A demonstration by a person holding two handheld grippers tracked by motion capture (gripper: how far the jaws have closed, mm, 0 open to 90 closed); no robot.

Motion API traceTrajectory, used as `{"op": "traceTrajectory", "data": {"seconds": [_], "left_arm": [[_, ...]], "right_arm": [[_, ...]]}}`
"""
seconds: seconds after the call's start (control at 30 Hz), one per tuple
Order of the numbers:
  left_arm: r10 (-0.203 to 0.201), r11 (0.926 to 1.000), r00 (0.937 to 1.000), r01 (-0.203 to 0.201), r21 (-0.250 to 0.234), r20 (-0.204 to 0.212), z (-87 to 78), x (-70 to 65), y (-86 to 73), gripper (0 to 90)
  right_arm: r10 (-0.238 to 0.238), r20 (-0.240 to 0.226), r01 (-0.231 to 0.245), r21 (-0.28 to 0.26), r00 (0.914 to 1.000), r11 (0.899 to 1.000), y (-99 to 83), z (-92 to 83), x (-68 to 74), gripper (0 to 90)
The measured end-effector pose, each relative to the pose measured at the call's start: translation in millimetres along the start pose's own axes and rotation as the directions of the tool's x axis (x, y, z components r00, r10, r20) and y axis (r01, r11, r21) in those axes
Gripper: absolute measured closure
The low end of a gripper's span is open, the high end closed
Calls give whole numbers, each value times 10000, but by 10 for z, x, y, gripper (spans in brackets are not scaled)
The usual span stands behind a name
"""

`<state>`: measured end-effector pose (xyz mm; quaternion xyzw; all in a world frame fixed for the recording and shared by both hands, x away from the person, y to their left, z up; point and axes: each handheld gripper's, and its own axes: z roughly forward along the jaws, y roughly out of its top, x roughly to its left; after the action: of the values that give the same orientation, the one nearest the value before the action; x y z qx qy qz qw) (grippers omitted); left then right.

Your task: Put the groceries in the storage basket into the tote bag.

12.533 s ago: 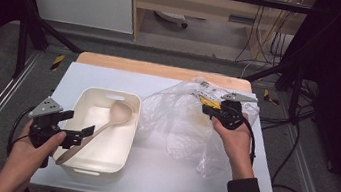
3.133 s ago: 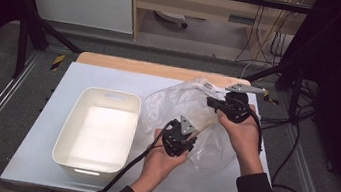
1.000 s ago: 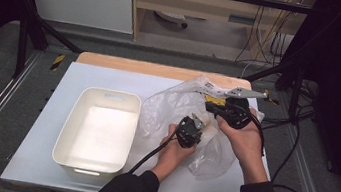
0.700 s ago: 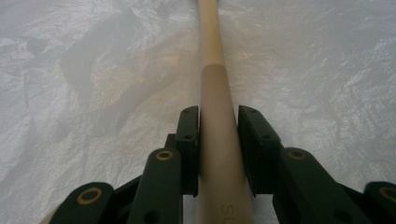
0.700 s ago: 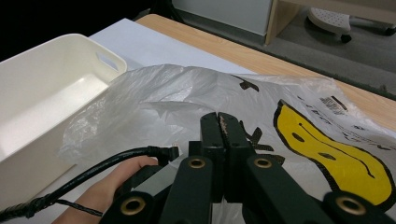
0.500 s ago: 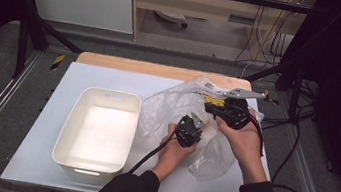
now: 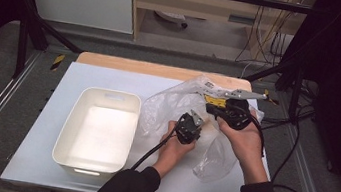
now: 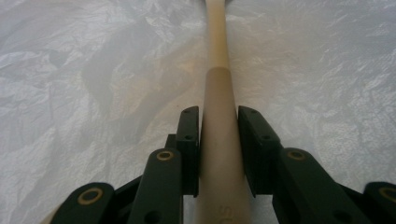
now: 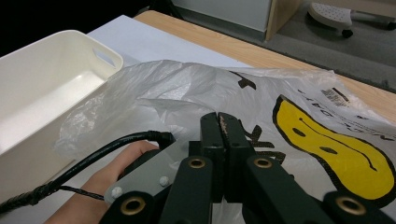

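Note:
A crumpled clear plastic bag (image 7: 172, 101) with a yellow print (image 9: 336, 144) lies on the white mat to the right of the tray. My left gripper (image 7: 194, 124) reaches into the bag's mouth. In the left gripper view its jaws (image 8: 218, 116) are shut on the handle of a wooden spoon (image 8: 219, 84), which runs forward over the bag's film. The spoon's bowl is out of frame. My right gripper (image 7: 209, 107) sits just behind and to the right. Its jaws (image 9: 218, 119) are pressed together, pinching the bag's upper edge and holding it up.
An empty white tray (image 7: 67, 132) stands at the left of the mat (image 7: 48, 159). The wooden table edge (image 7: 162, 69) runs along the back. Cables (image 7: 298, 144) hang off the right side, and metal frame rails flank the table.
Much earlier the left gripper held the spoon in the tray; it has since carried it into the bag and the tray is empty. Over the last second nothing has moved.

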<state>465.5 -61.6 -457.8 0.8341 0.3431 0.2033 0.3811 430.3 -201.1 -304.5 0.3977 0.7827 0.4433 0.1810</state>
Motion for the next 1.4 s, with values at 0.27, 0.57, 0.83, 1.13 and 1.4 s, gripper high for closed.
{"op": "traceTrajectory", "data": {"seconds": [0.27, 0.57, 0.83, 1.13, 1.4], "left_arm": [[-298, 9994, 9994, 294, -174, -191, -104, 24, -1, 565], [-620, 9960, 9978, 605, -661, -213, -480, 13, -141, 407], [-728, 9919, 9973, 739, -1035, 136, -881, 26, -297, 315], [-1095, 9845, 9911, 1187, -1287, 763, -1249, 54, -367, 241], [-1077, 9792, 9855, 1279, -1574, 1312, -1505, 25, -417, 219]], "right_arm": [[39, -6, -39, 38, 10000, 10000, 14, 26, -7, 900], [94, -104, -92, 169, 9999, 9998, -15, 104, 11, 900], [209, -211, -201, 363, 9996, 9991, -136, 189, 23, 900], [349, -322, -340, 296, 9989, 9990, -216, 280, 23, 900], [413, -347, -402, 332, 9985, 9986, -402, 314, 22, 900]]}}
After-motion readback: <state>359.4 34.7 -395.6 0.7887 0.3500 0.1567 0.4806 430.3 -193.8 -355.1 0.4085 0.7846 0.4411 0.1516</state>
